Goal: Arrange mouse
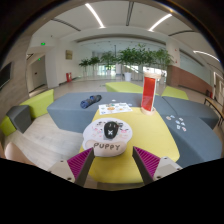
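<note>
Between the spread fingers, on a yellow table: white mouse marked PUPPY.

Gripper point(112, 168) open; magenta pads point(78, 160) flank the mouse point(106, 136) with a gap showing at either side, mouse resting on the yellow table point(150, 128). Beyond it, a red upright box point(148, 94) and scattered white cards point(115, 107). Dark object point(91, 100) lies on the grey surface point(70, 108) farther off. Potted plants point(135, 57) at the back.

Open office lobby: ceiling strip lights point(95, 14), potted plants point(135, 56), lounge seating point(38, 103), wide floor.
</note>
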The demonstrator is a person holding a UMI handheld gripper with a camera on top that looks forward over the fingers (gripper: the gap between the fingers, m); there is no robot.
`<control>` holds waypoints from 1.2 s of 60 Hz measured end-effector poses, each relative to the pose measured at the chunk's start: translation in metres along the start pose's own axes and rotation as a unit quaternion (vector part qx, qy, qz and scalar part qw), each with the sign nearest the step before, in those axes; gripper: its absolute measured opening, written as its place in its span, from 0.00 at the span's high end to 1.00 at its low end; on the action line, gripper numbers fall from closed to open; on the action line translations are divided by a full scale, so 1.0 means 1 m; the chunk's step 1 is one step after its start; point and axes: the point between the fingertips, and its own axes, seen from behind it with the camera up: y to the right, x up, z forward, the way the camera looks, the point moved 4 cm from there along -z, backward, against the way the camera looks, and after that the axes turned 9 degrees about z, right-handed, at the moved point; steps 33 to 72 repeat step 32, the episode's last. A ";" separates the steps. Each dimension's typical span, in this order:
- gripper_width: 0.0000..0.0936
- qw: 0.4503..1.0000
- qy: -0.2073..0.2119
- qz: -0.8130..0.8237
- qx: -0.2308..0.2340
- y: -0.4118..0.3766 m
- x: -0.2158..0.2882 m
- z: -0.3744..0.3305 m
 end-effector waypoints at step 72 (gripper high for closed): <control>0.12 0.996 -0.018 0.083 0.019 0.024 -0.009 0.002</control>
